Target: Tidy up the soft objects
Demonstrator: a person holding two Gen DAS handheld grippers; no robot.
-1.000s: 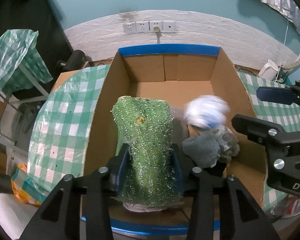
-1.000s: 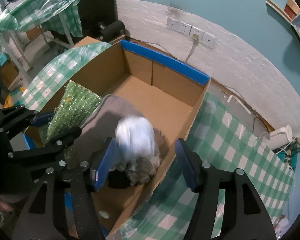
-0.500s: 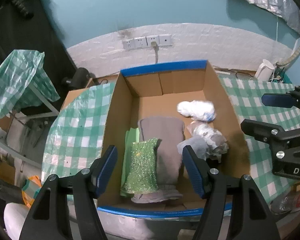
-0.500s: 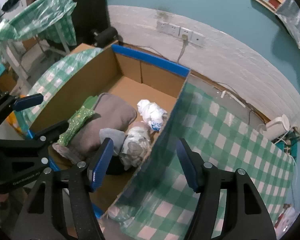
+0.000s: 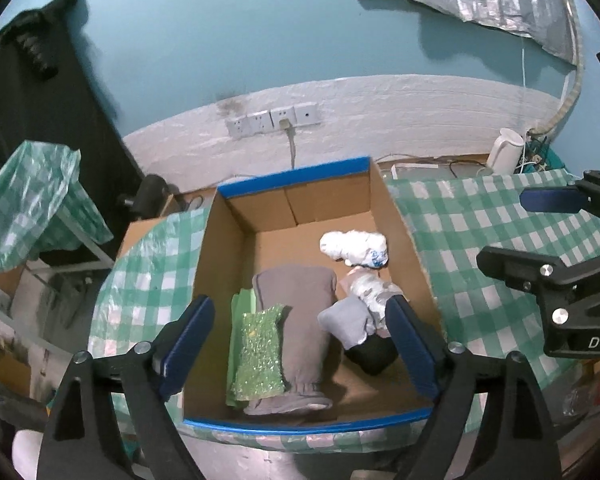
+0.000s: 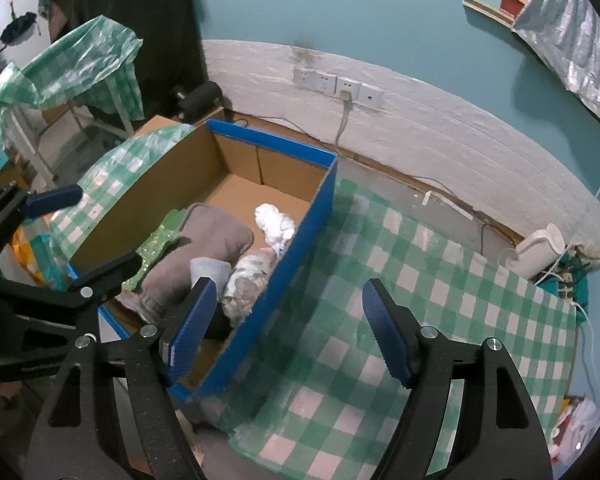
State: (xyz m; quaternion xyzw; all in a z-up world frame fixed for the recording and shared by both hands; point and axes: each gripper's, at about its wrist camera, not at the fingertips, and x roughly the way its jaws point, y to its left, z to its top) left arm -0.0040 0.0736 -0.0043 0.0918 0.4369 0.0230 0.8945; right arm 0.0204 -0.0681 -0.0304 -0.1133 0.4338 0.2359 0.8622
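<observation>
Hovering over a cardboard box (image 5: 220, 264) of soft things, both tongs released and empty.
From the left wrist, the left tongs (image 5: 300, 344) hang above the box, which stands on a green-checked tabletop (image 5: 472, 240); their jaws have just been opening and nothing sits between them. Inside lie a glittery green cloth (image 5: 258, 354) on a folded grey garment (image 5: 300, 316), a grey sock (image 5: 346, 322), a crumpled patterned bundle (image 5: 370, 290) and a white bundle (image 5: 354, 246) nearer the far wall. From the right wrist, the right tongs (image 6: 286, 324) stand over the box's blue-edged right wall (image 6: 284, 268) and the checked cloth, jaws also just opening, holding nothing; the white bundle (image 6: 276, 226) and grey garment (image 6: 204, 240) rest in the box below.
</observation>
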